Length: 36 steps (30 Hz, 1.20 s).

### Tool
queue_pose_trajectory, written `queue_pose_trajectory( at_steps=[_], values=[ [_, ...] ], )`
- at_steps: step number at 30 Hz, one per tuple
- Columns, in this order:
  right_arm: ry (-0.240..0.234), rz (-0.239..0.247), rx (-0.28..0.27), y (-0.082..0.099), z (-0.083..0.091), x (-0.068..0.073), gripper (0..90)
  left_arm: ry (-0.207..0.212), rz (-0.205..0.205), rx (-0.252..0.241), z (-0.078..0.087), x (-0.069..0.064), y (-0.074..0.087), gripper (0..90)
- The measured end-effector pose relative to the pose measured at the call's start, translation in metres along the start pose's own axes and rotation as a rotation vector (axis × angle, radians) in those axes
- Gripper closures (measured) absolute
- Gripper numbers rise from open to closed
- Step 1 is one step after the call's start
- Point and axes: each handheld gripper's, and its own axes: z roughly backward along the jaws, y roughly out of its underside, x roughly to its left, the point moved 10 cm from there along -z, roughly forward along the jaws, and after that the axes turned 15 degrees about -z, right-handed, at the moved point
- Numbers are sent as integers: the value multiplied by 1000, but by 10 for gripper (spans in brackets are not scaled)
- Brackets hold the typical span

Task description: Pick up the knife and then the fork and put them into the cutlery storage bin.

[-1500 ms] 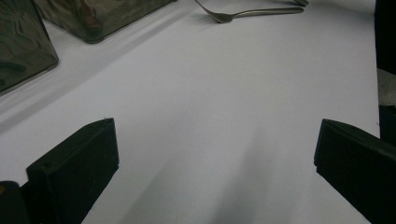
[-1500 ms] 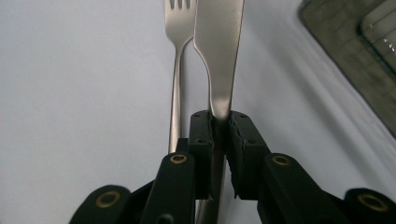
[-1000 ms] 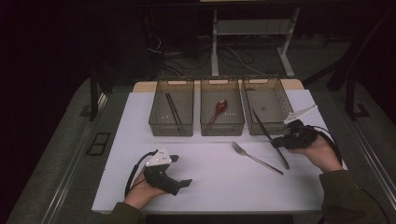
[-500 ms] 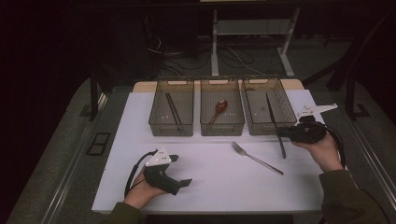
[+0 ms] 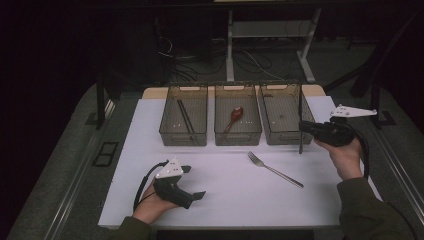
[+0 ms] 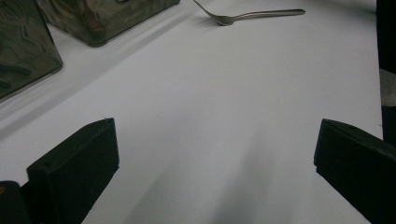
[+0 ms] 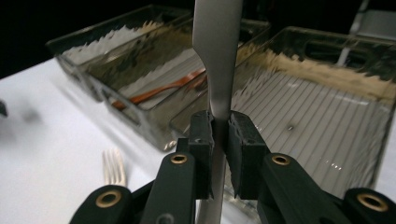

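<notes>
**Knife clamped upright at the right-hand bin**

Knife first: the slim grey metal table knife (image 7: 217,56) stands upright in the right gripper (image 5: 306,129), jaws pinched tight on its narrow part, blade end up. In the high view it rises as a dark vertical line just in front of the right-hand smoky see-through plastic bin (image 5: 283,116), at that bin's front right corner.

Bins now, all placed against that one. It has a ribbed floor and I make out only a small speck on it. Next to it on the left, the middle bin (image 5: 238,120) holds a reddish-brown wooden spoon (image 5: 233,117), lying slantwise. Beyond that, the far-left bin (image 5: 184,121) holds a pair of dark chopsticks (image 5: 185,116).

Just in front of the right-hand bin, on the white table sheet (image 5: 225,192), lies a silver metal fork (image 5: 275,169).

Well away from it, near the front edge, the left gripper (image 5: 194,196) rests low over the sheet, jaws spread wide with bare sheet between them.
</notes>
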Motion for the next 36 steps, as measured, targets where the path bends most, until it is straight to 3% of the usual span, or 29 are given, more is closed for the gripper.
queue_pose_trajectory(
  at_steps=[12,17,26,36],
  values=[
    [10,16,-105,-34,7,4,794,0,2,-5,0,0,-1,0],
    [26,10,-136,-50,3,-2,794,-2,4,-10,0,1,-1,0],
    [100,13,-120,-65,-12,-23,794,-2,1,-11,1,1,-1,0],
    [192,5,-42,-54,-27,-55,793,-4,2,-8,1,1,-1,0]
  ],
)
